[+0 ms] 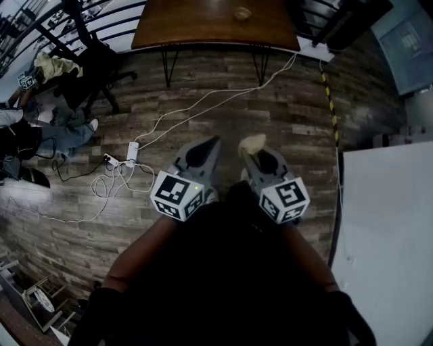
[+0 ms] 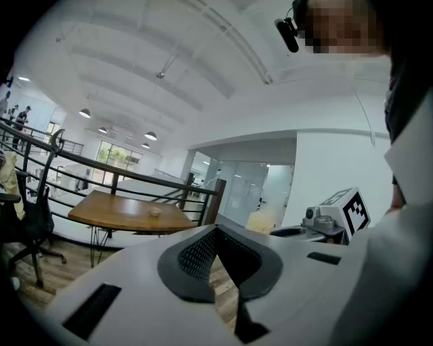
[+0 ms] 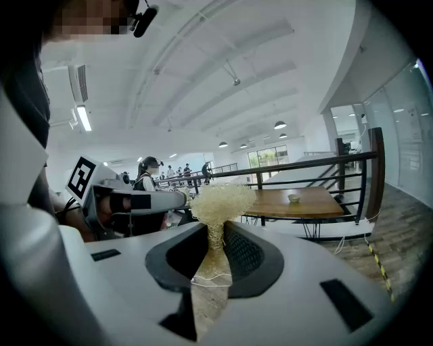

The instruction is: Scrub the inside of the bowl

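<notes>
A small pale bowl [image 1: 242, 13] sits on the wooden table [image 1: 203, 27] far ahead, well away from both grippers; it also shows as a small bowl [image 2: 155, 211] and bowl [image 3: 293, 198] in the gripper views. My right gripper [image 1: 256, 153] is held close to my body, shut on a pale straw-coloured scrubber [image 3: 218, 201] whose tuft sticks out past the right gripper [image 3: 215, 235] jaws. Beside it my left gripper [image 1: 208, 144] is shut; in its own view the left gripper [image 2: 215, 235] has nothing between the pads.
White cables and a power strip [image 1: 132, 150] lie on the wood-plank floor. A black office chair [image 1: 91, 64] draped with cloth stands left of the table, by a seated person's legs [image 1: 64, 135]. A white surface [image 1: 389, 223] fills the right. Black railings run behind the table.
</notes>
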Tool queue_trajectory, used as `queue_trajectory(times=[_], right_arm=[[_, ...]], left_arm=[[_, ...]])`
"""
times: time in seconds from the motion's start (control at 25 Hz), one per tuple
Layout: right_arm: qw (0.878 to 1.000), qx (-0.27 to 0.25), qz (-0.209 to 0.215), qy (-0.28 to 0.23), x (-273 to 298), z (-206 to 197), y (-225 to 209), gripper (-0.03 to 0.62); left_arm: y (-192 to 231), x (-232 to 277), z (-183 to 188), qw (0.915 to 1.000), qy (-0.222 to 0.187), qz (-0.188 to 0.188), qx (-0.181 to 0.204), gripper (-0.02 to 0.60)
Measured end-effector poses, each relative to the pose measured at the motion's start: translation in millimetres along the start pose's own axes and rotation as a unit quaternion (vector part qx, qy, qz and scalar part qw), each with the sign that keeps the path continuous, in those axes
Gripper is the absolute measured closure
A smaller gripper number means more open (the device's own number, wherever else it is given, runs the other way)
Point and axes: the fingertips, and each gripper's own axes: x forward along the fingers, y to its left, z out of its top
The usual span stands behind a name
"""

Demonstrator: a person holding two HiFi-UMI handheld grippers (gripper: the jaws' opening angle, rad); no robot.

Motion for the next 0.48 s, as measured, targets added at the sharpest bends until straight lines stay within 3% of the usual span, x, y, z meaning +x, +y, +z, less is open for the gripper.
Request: queue_trajectory(times=[0.48], right_arm=[[1.0, -0.005, -0.001, 0.009, -4.9, -2.2, -23.3, 0.514]], left_arm=[[-4.4, 26.3, -6.7, 0.9999, 0.01, 0.002, -0.011, 0.583]])
